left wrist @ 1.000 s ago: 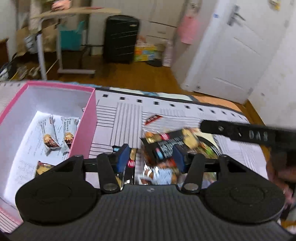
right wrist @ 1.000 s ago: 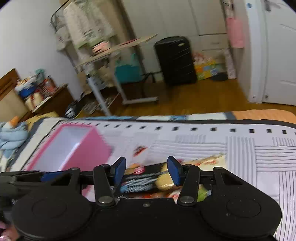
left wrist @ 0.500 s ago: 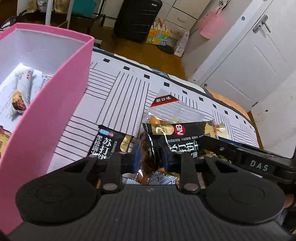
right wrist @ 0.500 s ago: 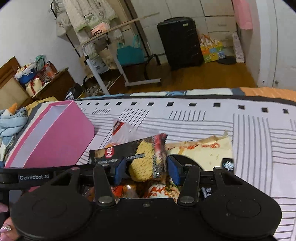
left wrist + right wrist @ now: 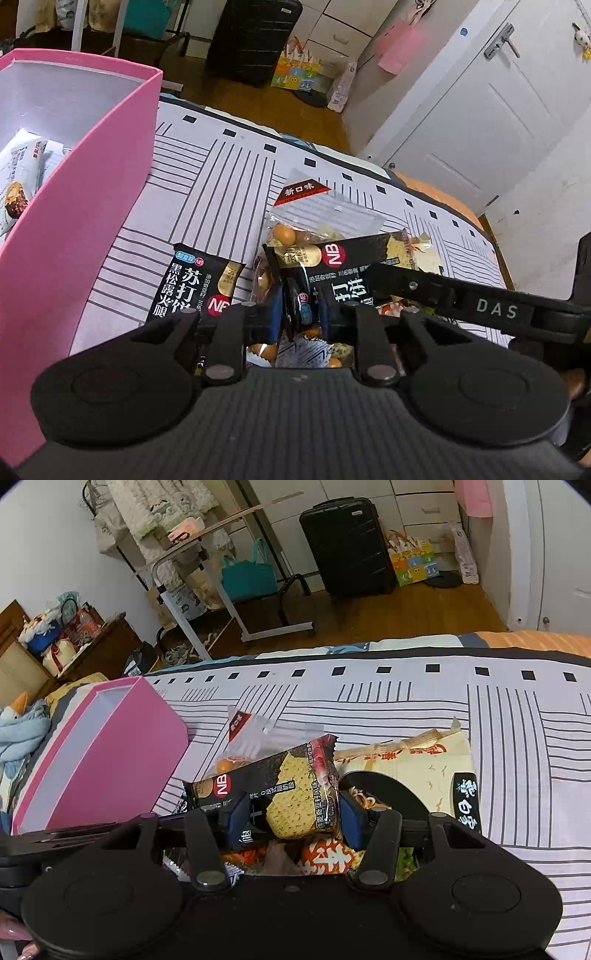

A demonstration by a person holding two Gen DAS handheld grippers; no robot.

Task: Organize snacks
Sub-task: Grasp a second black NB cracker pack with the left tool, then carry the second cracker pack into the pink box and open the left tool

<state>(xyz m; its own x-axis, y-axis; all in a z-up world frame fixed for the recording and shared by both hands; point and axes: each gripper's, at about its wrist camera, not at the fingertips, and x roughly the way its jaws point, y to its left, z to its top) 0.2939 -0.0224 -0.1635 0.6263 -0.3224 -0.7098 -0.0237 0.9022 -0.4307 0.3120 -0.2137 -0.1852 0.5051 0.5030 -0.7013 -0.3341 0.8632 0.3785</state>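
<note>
Gripping one black cracker packet [image 5: 334, 271] from both ends, atop the snack pile [image 5: 369, 805] on the striped bed [image 5: 480, 709]. Left tongs [image 5: 301, 308] pinched narrow on the packet's near-left end; right tongs [image 5: 291, 818] set wider, blue pads against the packet's sides, jaws just opened slightly with the packet between them.

Risks, as judged: a thin pinch on crinkly film could slip on lifting; two grips pulling apart could tear or twist the wrapper; loose packets beneath may drag along. A second black packet [image 5: 192, 284] lies just left, apart from the pile.

Room: pink box [image 5: 92, 206] stands near on the left, its tall wall the edge to clear. Open bedcover lies beyond the pile.
</note>
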